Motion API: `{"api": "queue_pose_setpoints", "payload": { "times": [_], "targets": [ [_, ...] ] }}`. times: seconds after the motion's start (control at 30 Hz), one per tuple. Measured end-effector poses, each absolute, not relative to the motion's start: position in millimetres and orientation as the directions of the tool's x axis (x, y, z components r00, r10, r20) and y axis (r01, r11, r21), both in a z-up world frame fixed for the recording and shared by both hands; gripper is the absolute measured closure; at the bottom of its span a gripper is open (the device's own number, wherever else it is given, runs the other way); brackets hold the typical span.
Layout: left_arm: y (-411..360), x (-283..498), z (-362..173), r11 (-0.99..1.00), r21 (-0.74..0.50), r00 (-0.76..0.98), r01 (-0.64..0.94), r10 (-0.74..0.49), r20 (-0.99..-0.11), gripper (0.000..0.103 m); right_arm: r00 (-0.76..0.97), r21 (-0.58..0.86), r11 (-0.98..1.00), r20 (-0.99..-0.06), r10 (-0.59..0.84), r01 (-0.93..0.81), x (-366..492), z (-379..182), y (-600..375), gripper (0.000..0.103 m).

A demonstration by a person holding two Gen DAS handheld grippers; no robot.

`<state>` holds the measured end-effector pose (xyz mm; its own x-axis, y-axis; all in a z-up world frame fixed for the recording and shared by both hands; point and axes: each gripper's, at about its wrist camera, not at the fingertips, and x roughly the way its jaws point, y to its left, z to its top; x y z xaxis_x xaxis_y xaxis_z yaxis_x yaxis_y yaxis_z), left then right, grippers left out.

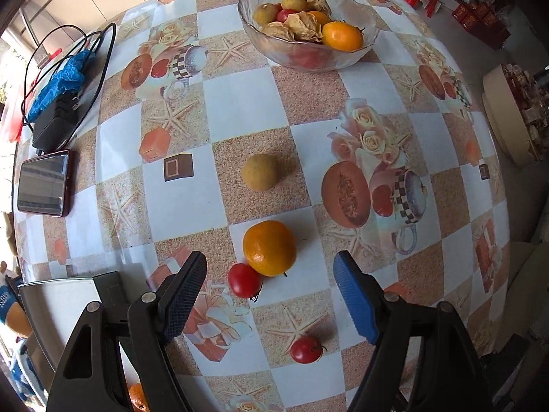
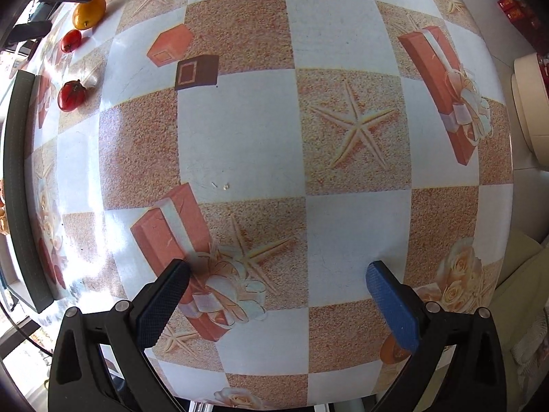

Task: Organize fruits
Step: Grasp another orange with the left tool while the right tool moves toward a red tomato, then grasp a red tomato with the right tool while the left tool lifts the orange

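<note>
Left tongs (image 1: pixel 269 267): wide apart, empty, above orange (image 1: pixel 269 248) touching a cherry tomato (image 1: pixel 244 280) on the table (image 1: pixel 240 96). Right tongs (image 2: pixel 278 274): wide apart, empty. Glass bowl (image 1: pixel 308 25): fruit-filled, far side.

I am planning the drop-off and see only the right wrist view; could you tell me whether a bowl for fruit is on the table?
Observer: Yes, a glass bowl stands at the far side of the table, already holding fruit.
Operator: Thanks. Is the left gripper gripping anything?
Observer: No, the left gripper is open; the orange and a red tomato touching it lie below.
Operator: Anything to avoid?
Observer: A phone lies near the table's left edge.
</note>
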<state>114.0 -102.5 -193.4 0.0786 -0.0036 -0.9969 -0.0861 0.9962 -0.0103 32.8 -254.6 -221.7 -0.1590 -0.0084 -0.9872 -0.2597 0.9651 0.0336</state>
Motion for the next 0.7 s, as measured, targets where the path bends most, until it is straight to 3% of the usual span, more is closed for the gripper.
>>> {"api": "queue_pose_setpoints", "payload": {
  "times": [0.1, 0.23, 0.33, 0.7],
  "targets": [
    [-100, 120, -209, 0.993, -0.01, 0.037, -0.116, -0.005, -0.999, 0.041, -0.149, 0.033, 0.964, -0.989, -0.007, -0.263, 29, -220, -255, 0.0],
    [-98, 122, -218, 0.99, -0.018, 0.019, -0.142, -0.016, -1.0, 0.05, -0.147, 0.033, 0.961, -0.989, -0.008, -0.274, 28, -217, -255, 0.0],
    [-101, 125, -218, 0.992, -0.016, 0.029, -0.125, -0.012, -1.0, 0.063, -0.15, 0.033, 0.96, -0.989, -0.01, -0.279, 28, -216, -254, 0.0],
    [-103, 106, -188, 0.993, -0.071, 0.116, -0.098, -0.059, -0.991, 0.065, -0.122, 0.031, 0.959, -0.993, -0.004, -0.282, 23, -211, -255, 0.0]
  ]
}}
